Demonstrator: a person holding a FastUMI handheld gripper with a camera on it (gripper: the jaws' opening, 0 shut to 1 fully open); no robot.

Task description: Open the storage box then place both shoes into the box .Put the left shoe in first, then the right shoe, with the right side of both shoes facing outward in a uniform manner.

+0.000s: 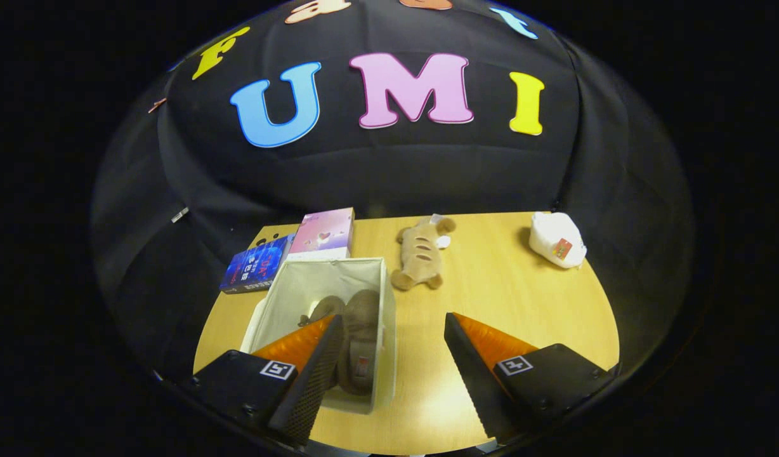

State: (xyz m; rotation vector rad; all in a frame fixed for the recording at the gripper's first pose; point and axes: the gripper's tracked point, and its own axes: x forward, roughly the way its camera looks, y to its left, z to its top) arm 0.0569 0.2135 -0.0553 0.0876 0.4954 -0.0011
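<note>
Gripper [389, 355] hangs wide open, holding nothing; both brown shoes [358, 330] sit in the white box [339, 273] lower left, soft-looking, probably light, grab by the collar

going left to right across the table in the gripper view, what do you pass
blue box → pink box → white storage box holding the brown shoes → plush toy → white packet. The gripper is open, one finger over the storage box, the other over bare table.
</note>
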